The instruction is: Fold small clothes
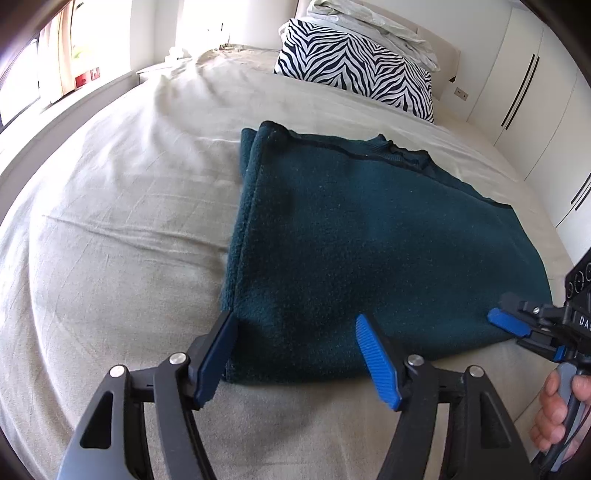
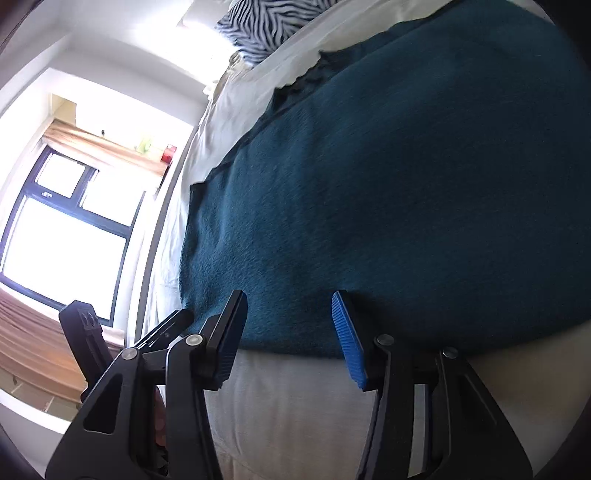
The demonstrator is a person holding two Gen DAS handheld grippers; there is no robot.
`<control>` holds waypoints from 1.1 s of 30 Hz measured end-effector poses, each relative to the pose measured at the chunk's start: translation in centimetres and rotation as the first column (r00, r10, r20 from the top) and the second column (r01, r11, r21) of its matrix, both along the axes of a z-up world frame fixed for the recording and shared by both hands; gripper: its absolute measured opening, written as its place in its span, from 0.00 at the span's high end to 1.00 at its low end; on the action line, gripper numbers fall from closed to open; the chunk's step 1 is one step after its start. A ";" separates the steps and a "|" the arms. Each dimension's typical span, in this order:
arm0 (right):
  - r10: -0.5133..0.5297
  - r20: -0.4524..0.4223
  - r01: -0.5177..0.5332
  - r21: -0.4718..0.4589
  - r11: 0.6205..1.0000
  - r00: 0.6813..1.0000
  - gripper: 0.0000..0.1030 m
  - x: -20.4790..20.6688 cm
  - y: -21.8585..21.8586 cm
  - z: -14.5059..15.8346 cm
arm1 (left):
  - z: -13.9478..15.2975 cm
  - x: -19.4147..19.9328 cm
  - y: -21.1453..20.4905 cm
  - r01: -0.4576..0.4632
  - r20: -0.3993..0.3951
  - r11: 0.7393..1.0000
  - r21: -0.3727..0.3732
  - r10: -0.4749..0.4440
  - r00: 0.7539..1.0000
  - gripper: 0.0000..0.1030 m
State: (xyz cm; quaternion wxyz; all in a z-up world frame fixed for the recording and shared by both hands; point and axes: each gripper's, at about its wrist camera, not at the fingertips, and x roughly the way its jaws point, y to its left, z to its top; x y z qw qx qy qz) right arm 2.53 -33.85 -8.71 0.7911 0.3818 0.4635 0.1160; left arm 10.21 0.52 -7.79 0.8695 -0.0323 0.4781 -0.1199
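Note:
A dark teal fleece garment (image 1: 369, 243) lies folded flat on the beige bed sheet (image 1: 110, 221), its doubled edge on the left. My left gripper (image 1: 295, 325) is open, its fingers astride the garment's near left corner, holding nothing. My right gripper (image 1: 511, 326) shows at the right of the left wrist view, at the garment's near right corner. In the right wrist view the right gripper (image 2: 290, 306) is open, its tips over the near edge of the garment (image 2: 388, 184), holding nothing.
A zebra-print pillow (image 1: 362, 66) with crumpled white bedding (image 1: 369, 22) on it lies at the head of the bed. White wardrobes (image 1: 535, 92) stand on the right. A window (image 2: 66, 229) and sill lie to the left. A hand (image 1: 557, 410) holds the right gripper's handle.

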 end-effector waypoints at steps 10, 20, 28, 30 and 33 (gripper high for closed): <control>-0.168 0.080 0.173 -0.064 0.983 0.983 0.49 -3.7 -6.5 3.2 | 2.2 -0.8 2.8 -0.038 0.031 0.996 -0.077 0.041 0.999 0.32; -0.041 0.118 0.044 -0.030 0.999 0.992 0.49 -0.1 -2.3 5.1 | -0.5 4.6 8.8 -0.143 -0.201 0.902 -0.407 0.064 0.978 0.32; 0.060 0.120 -0.059 -0.013 0.998 0.991 0.49 5.2 1.5 6.5 | -3.1 7.3 7.2 -0.155 -0.327 0.832 -0.532 -0.033 0.944 0.34; 0.088 0.123 -0.090 0.009 0.996 0.988 0.49 6.7 2.4 6.7 | -3.6 7.7 7.2 -0.179 -0.350 0.807 -0.562 -0.035 0.936 0.34; 0.130 0.107 -0.133 0.026 0.991 0.986 0.49 9.1 4.2 6.7 | -4.2 7.8 7.1 -0.217 -0.376 0.760 -0.613 -0.039 0.926 0.34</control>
